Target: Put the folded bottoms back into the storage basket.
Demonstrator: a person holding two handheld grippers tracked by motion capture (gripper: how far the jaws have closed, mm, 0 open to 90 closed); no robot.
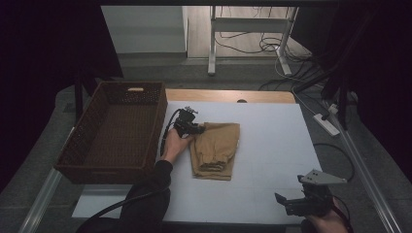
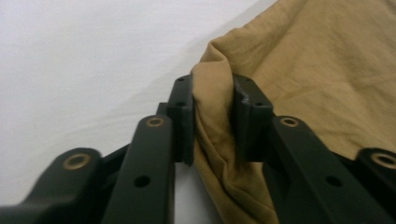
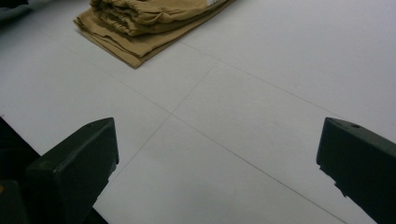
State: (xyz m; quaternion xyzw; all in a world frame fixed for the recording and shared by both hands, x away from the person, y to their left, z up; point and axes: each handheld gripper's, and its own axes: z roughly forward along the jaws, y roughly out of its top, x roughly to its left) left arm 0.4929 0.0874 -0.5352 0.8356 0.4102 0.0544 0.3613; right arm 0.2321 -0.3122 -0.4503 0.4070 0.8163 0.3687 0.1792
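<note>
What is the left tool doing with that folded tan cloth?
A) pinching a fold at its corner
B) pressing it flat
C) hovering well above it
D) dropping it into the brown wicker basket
A: the left tool has a fold of the folded tan cloth between its jaws.

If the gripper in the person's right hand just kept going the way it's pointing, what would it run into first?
The right gripper sits open near the table's front edge, aimed across bare white table top. Going straight on, it would probably first reach the folded tan garment, though its line may pass slightly to one side of it.
</note>
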